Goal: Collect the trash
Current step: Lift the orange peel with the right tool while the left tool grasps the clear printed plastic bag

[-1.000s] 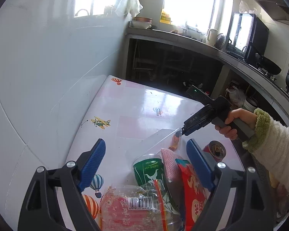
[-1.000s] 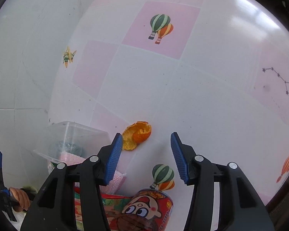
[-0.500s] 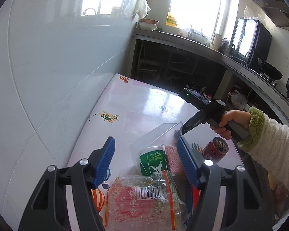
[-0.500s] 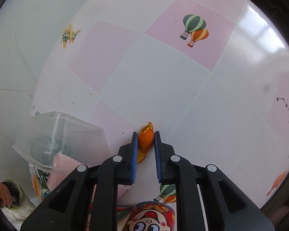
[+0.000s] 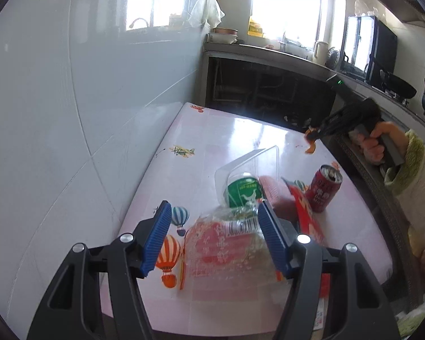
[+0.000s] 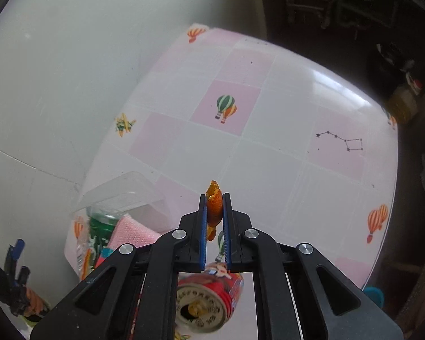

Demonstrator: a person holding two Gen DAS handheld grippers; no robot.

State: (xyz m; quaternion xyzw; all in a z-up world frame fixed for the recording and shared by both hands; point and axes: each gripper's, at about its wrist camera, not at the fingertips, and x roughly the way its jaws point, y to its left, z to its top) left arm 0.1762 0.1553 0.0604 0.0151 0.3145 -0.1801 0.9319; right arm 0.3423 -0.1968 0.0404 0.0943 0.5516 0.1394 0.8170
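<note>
My right gripper (image 6: 214, 198) is shut on an orange peel (image 6: 214, 206) and holds it above the table; the peel also shows in the left wrist view (image 5: 311, 141), lifted over the table's right edge. My left gripper (image 5: 214, 221) is open and empty, hovering over a clear plastic bag with red print (image 5: 226, 252). Behind it lie a green cup (image 5: 242, 192), a pink cloth (image 5: 274, 195), a red packet (image 5: 306, 221) and a tilted clear plastic box (image 5: 249, 164). A red can (image 5: 324, 191) stands to the right; in the right wrist view it (image 6: 209, 303) is below the jaws.
The table (image 6: 283, 153) has a white and pink checked cloth with balloon prints and stands against a white tiled wall (image 5: 70, 99). A dark counter (image 5: 269, 56) with kitchen items runs behind and to the right. The floor beyond the table's edges is dark.
My right gripper, shut on the orange peel, has lifted it off the table and pulled back to the right. My left gripper has drawn back, still open.
</note>
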